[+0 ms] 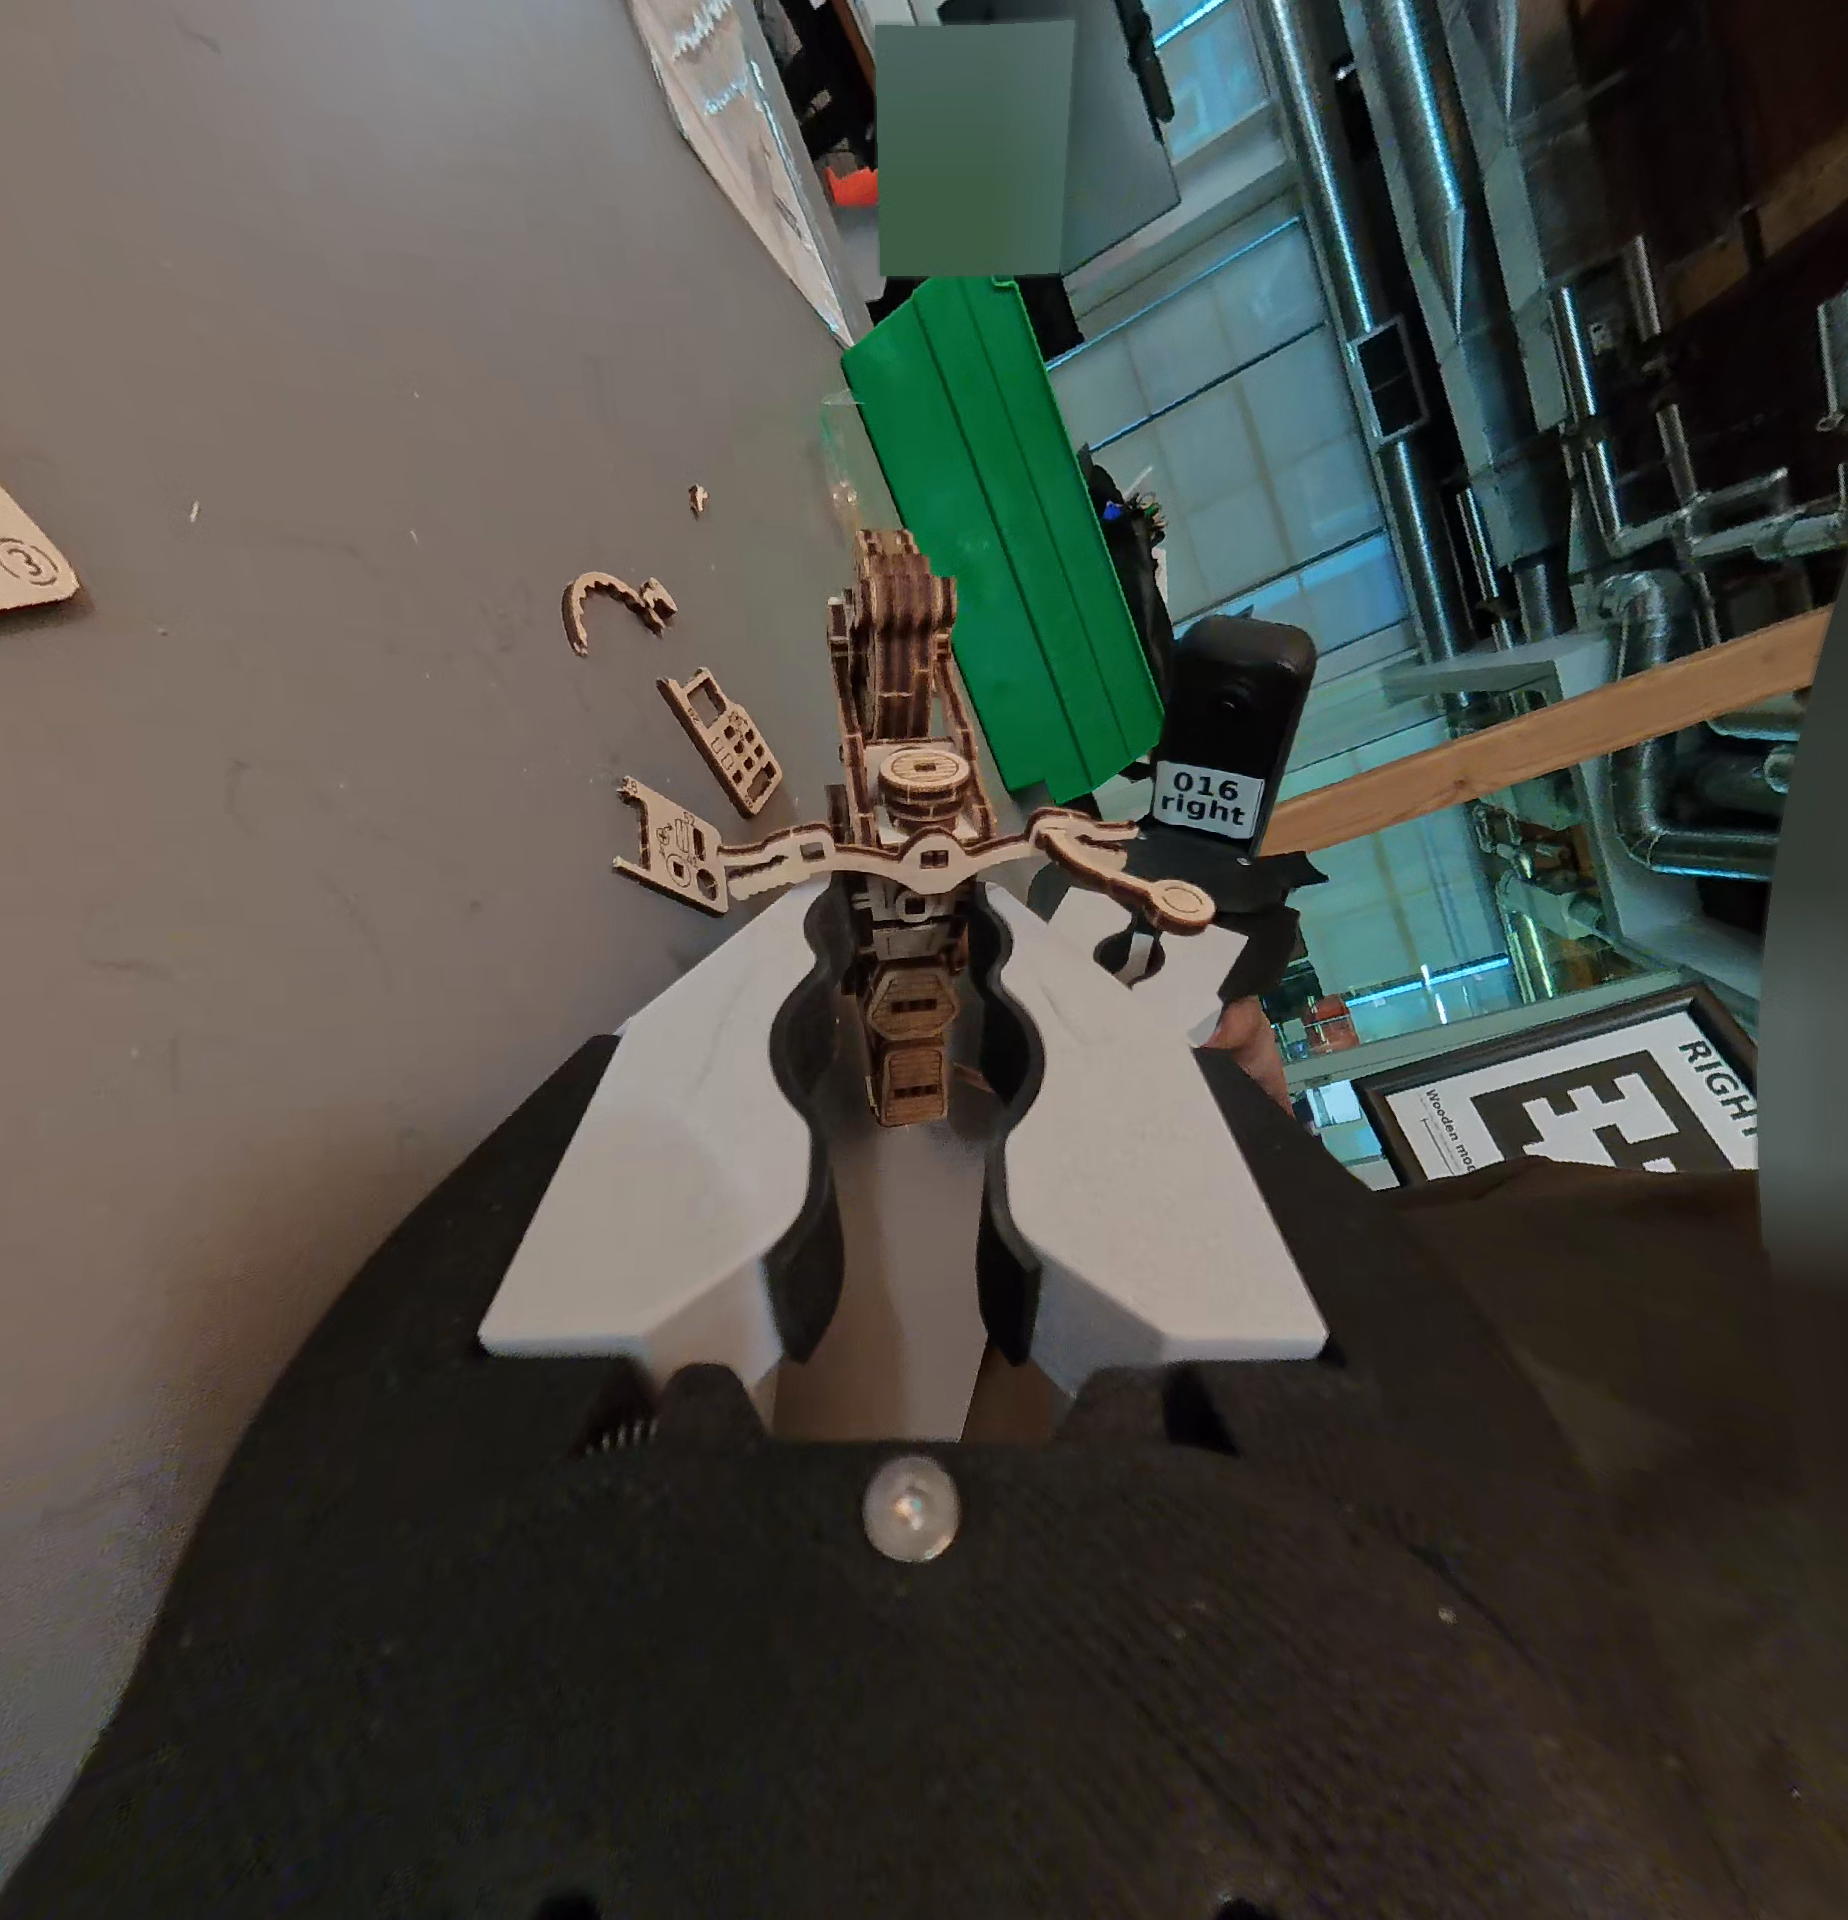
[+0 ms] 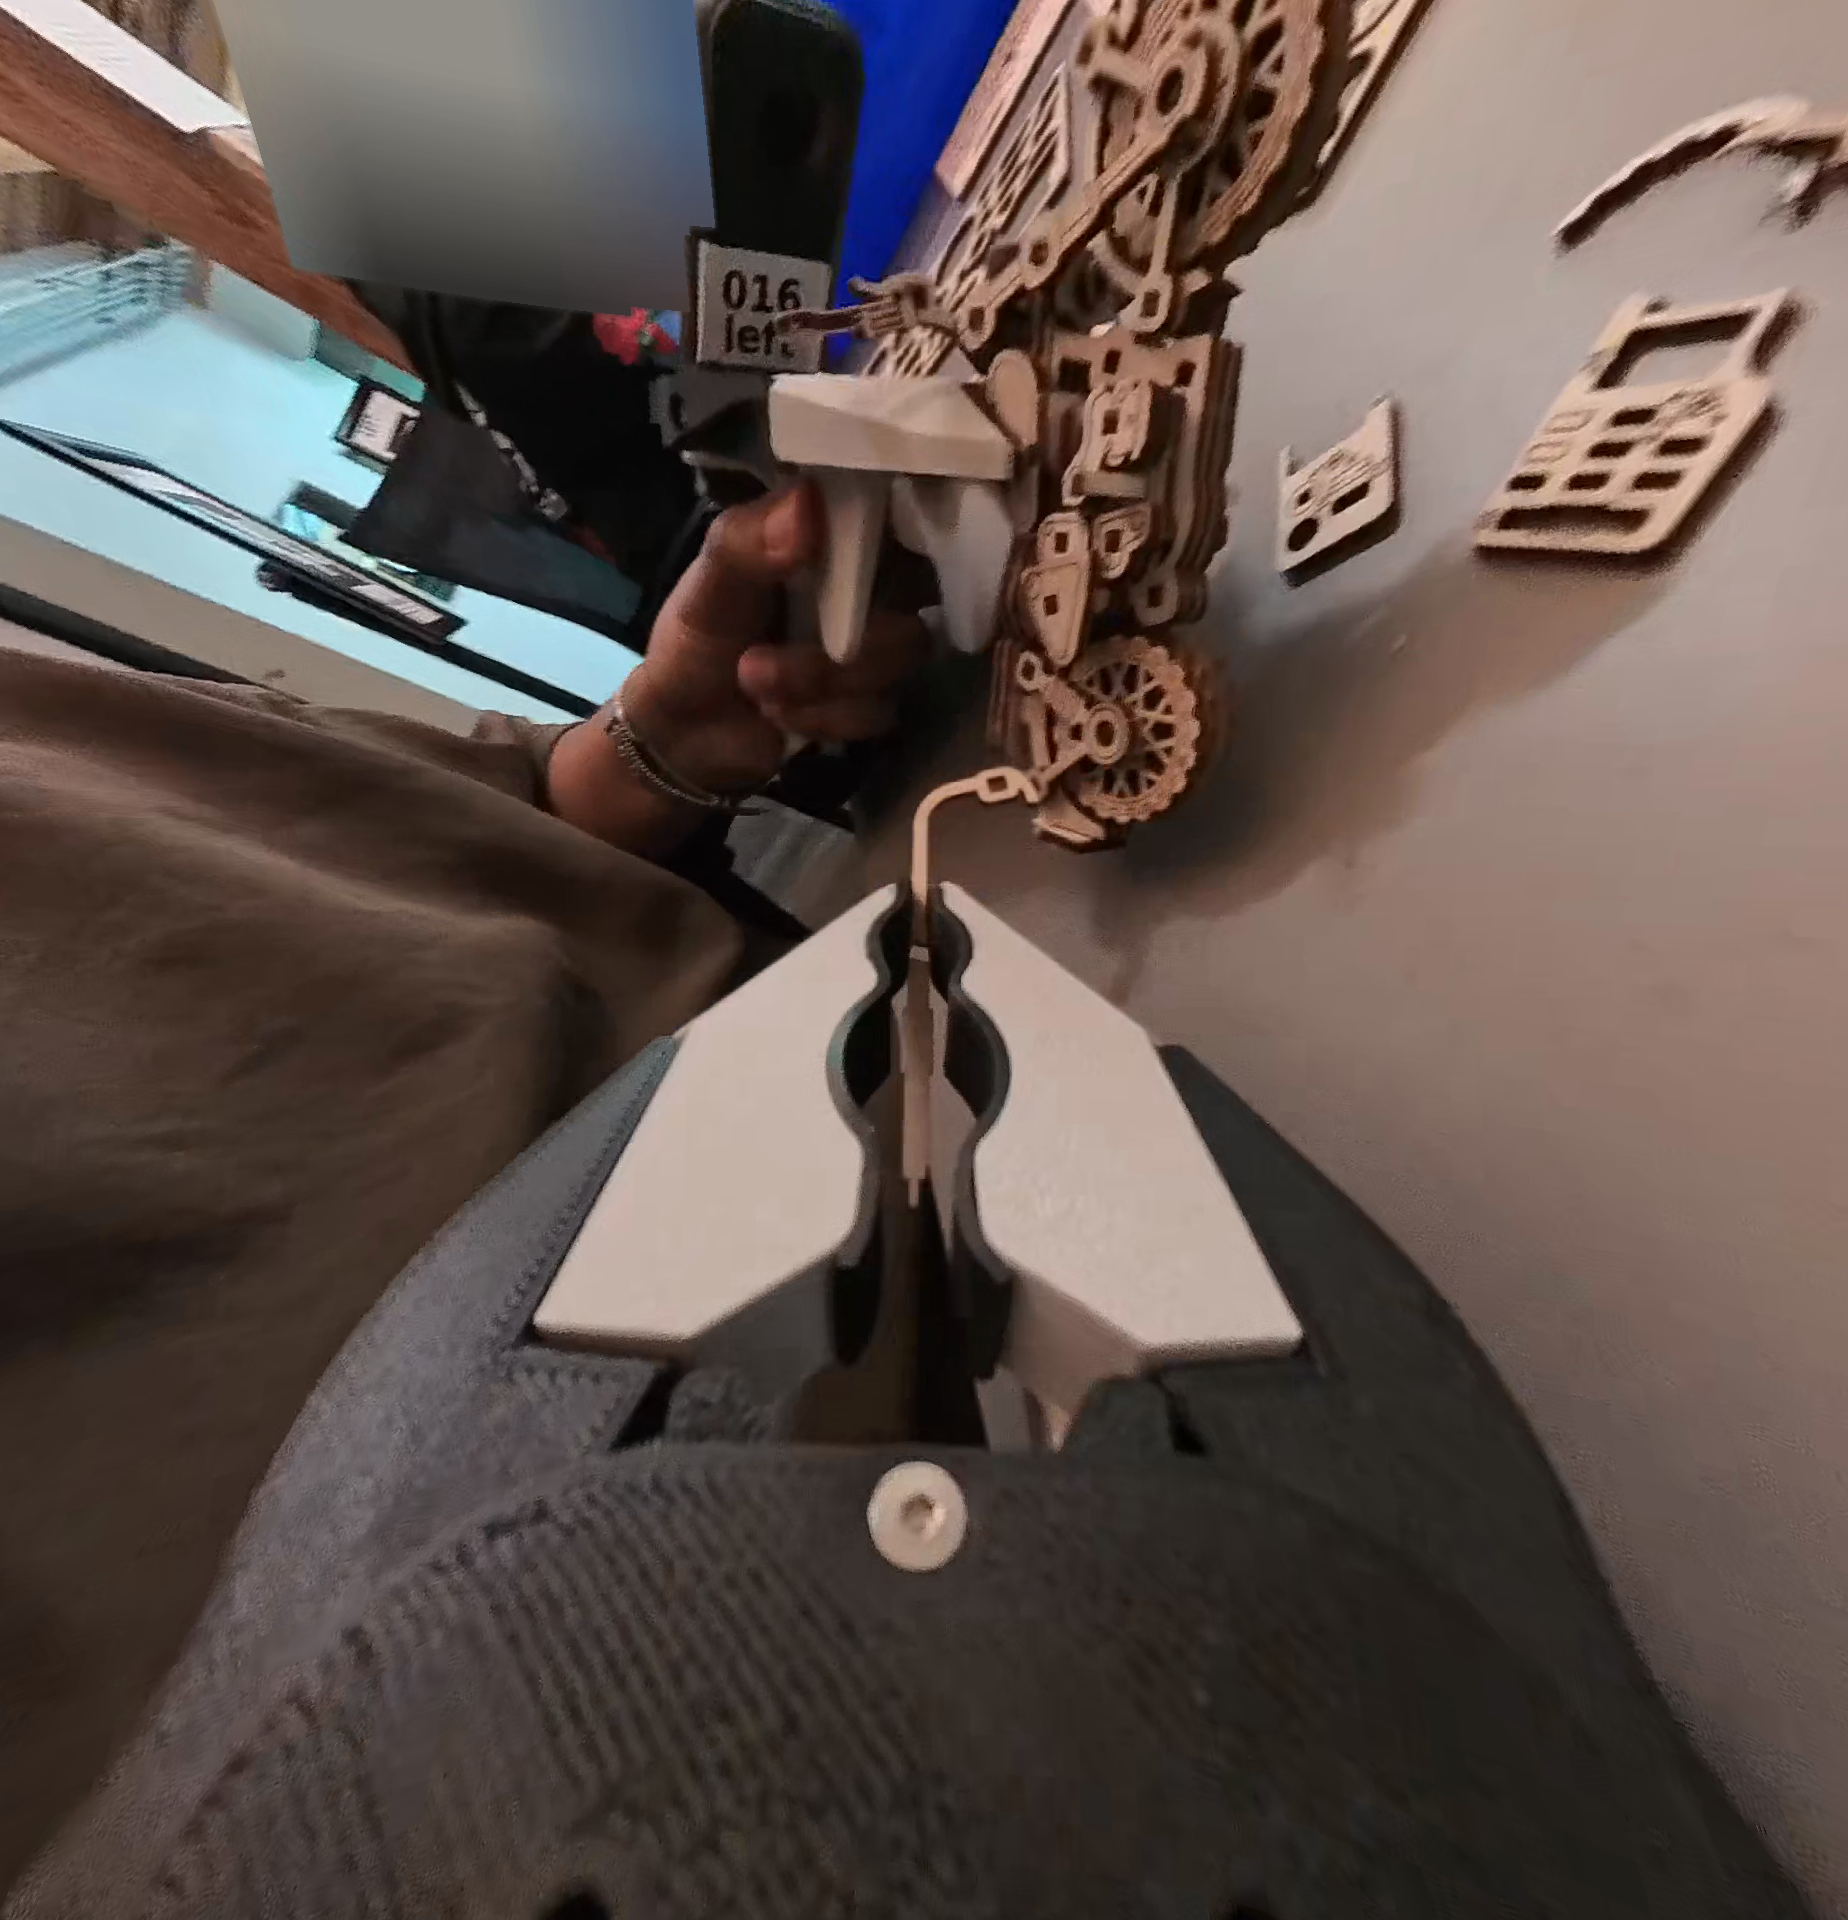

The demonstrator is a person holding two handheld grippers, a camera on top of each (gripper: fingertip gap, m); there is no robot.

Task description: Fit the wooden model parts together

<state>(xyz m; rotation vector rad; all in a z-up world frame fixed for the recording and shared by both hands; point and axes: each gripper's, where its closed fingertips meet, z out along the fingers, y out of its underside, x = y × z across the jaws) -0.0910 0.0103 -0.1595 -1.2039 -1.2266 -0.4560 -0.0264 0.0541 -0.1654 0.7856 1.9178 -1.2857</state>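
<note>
The left tongs (image 1: 904, 997) are clamped on the model (image 1: 904, 831), held above the bench (image 1: 328, 416). The right tongs (image 2: 925, 914) pinch a thin lever (image 2: 925, 1039) whose far end meets the model's handlebar. Likely step: seating that lever; next, a straight, gentle push. The joint itself is blurred, and loose parts (image 1: 717, 740) lie to the left.

Left tongs (image 1: 904, 997) clamp partly closed, right tongs (image 2: 925, 914) pinch nearly shut, both tilted.
</note>
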